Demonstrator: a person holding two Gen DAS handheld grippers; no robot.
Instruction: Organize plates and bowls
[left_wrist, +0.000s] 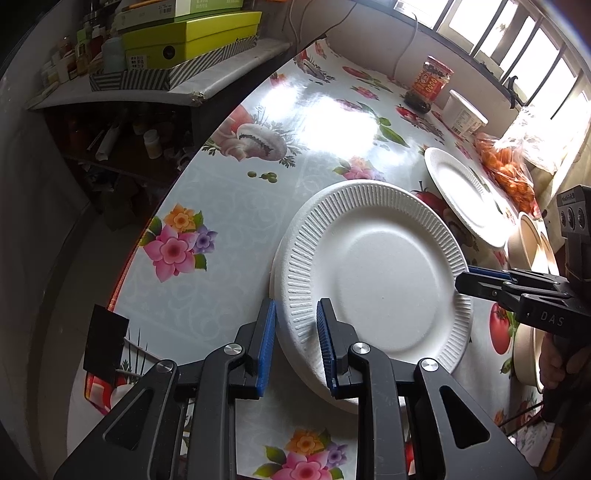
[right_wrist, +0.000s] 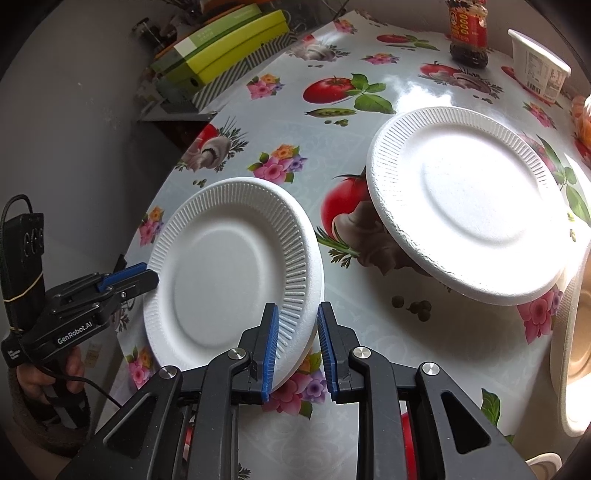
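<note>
Your left gripper (left_wrist: 295, 343) and right gripper (right_wrist: 295, 347) each straddle opposite rims of the stacked white plates (left_wrist: 373, 273), jaws narrowly apart; whether the pads press, you cannot tell. Beyond your right gripper, another plate (right_wrist: 469, 199) sits tilted, propped on bowls (right_wrist: 572, 354).

Plate stack (right_wrist: 236, 273) on table (right_wrist: 332, 48) left; second plate (right_wrist: 469, 206) right; jar (right_wrist: 467, 33), tub (right_wrist: 539, 66) behind.
</note>
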